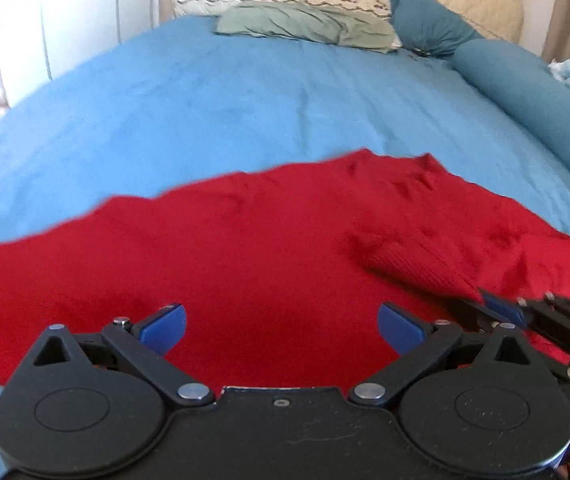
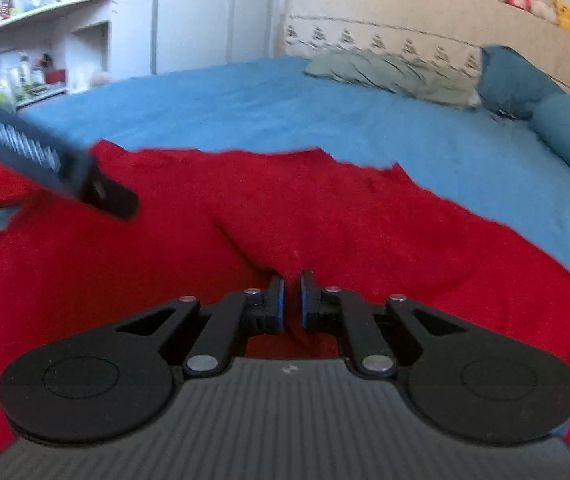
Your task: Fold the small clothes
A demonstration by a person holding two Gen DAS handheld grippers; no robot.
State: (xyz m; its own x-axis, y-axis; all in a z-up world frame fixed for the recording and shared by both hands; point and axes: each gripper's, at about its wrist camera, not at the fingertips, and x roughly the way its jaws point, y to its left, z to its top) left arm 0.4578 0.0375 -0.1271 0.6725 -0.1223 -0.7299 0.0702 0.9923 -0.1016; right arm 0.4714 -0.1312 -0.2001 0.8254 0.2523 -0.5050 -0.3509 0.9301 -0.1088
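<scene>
bed [image 1: 205,92]: blue sheet | headboard [image 2: 405,12]: cream quilted | shelves [image 2: 45,40]: white, cluttered | light: daylight

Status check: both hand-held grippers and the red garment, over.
Left hand-held gripper open above red garment. Right hand-held gripper shut on a fold. Nothing obstructing.

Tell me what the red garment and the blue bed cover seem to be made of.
Red garment: probably a knit, matte; ribbed texture shows on the raised fold the right gripper pinches. Blue bed cover: likely a soft woven or brushed fabric, matte with faint creases; exact fibre unclear.
</scene>
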